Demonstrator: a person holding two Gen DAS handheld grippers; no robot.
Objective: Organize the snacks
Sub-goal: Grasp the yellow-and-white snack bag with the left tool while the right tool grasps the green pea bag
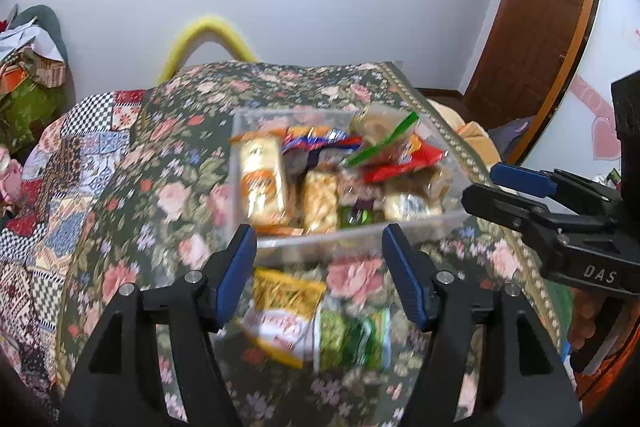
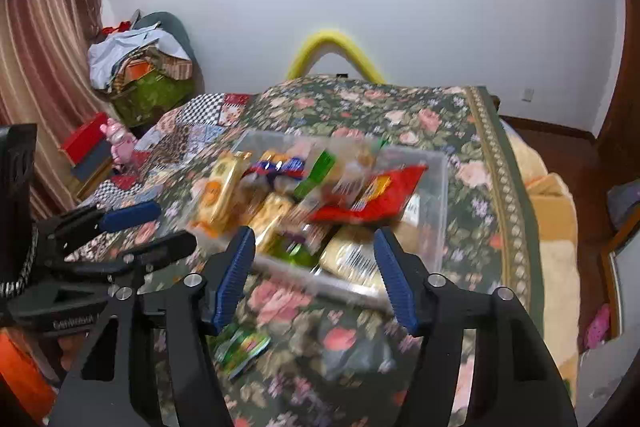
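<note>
A see-through plastic box (image 1: pixel 448 223) sits on the bed's dark flowery blanket (image 1: pixel 168 163), and it is full of snack packs, with a shiny red bag (image 2: pixel 372 199) lying on top. The left gripper (image 1: pixel 320 271) has its blue-padded jaws wide apart and holds nothing, just above a yellow and white snack pack (image 1: pixel 280 311) and a green snack pack (image 1: pixel 352 335) that lie touching on the blanket, just in front of the box. The right gripper (image 2: pixel 316 275) is wide open too and holds nothing, and it hovers over the box's near edge.
</note>
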